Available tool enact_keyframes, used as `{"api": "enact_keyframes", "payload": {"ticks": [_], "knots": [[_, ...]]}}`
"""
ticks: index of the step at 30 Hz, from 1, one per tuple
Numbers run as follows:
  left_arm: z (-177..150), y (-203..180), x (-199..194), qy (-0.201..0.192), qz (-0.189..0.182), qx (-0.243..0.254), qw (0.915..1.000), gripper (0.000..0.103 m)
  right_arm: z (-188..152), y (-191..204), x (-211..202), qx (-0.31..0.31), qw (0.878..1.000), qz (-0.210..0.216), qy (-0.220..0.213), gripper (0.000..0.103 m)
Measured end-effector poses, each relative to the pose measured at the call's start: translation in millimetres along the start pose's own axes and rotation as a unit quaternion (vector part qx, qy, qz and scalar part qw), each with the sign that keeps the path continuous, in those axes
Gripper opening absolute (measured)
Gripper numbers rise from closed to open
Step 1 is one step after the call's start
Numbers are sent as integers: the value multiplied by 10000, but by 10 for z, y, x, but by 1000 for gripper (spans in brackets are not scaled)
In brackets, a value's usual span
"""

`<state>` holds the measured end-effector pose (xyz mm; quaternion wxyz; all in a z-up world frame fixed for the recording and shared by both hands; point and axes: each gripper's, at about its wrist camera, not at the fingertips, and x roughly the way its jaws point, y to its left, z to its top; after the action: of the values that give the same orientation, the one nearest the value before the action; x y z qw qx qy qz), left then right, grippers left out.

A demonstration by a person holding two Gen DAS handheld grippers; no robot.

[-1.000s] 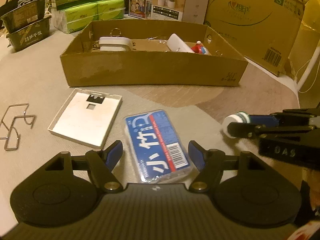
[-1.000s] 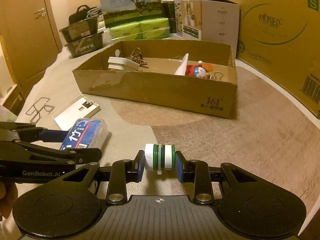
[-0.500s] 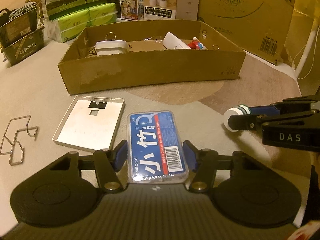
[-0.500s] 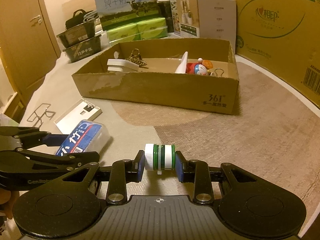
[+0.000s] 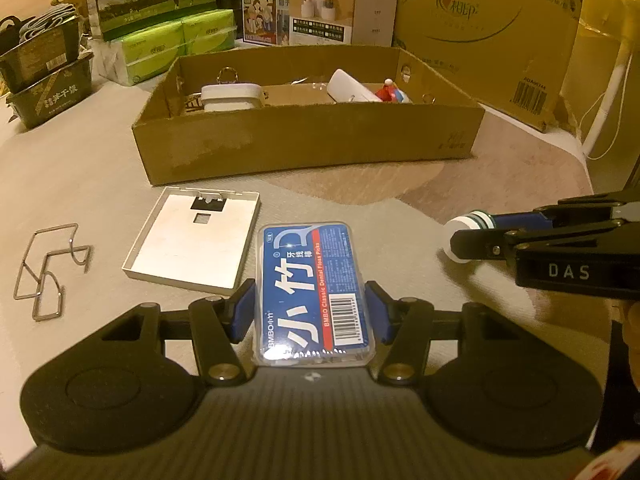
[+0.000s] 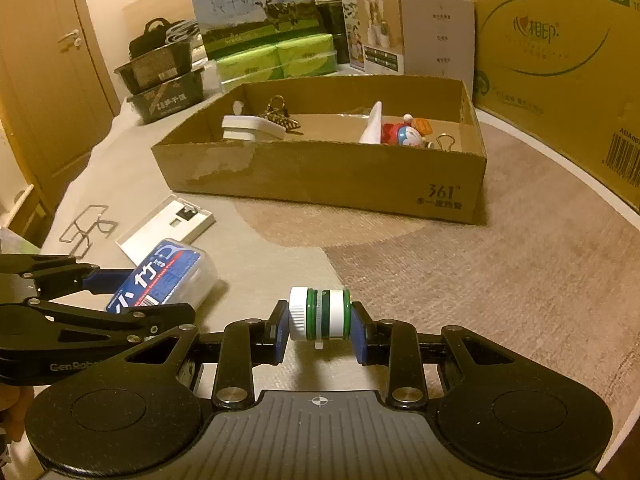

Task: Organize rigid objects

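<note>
- On the grey cloth-covered table [image 5: 80,184], just short of the shallow brown cardboard box [image 5: 304,152], the left gripper [image 5: 310,312] has just been closing on the clear plastic floss-pick case with the blue and red label [image 5: 314,292]; the blue pads [image 5: 242,316] now sit against its two long sides.
- The case looks to be resting on the cloth or barely off it; the view does not settle which.
- To do this step well, I would lift straight up before carrying it forward, as the flat white square plate [image 5: 196,240] lies just beside the case and could be dragged.
- The grip is near the case's close end, so the far end may droop; keep the wrist steady.
- The left gripper points forward and downward, toward the box.
- The right gripper [image 6: 320,320] is clenched end to end on a small white cylindrical bottle with green bands [image 6: 320,314], held clear of the table and angled down likewise.
- A bent wire puzzle [image 5: 48,268] lies well apart at the left.
</note>
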<state>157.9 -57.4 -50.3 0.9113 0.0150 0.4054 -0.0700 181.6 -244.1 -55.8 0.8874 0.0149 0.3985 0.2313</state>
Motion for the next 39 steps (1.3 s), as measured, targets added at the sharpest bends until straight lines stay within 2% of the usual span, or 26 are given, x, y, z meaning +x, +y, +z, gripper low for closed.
{"api": "enact_keyframes", "payload": {"ticks": [27, 39], "knots": [[102, 197, -403, -182, -81, -238, 9995, 54, 64, 312, -276, -70, 9995, -309, -64, 32], [472, 330, -499, -379, -67, 59, 9992, 54, 393, 298, -348, -130, 9986, -417, -295, 32]]}}
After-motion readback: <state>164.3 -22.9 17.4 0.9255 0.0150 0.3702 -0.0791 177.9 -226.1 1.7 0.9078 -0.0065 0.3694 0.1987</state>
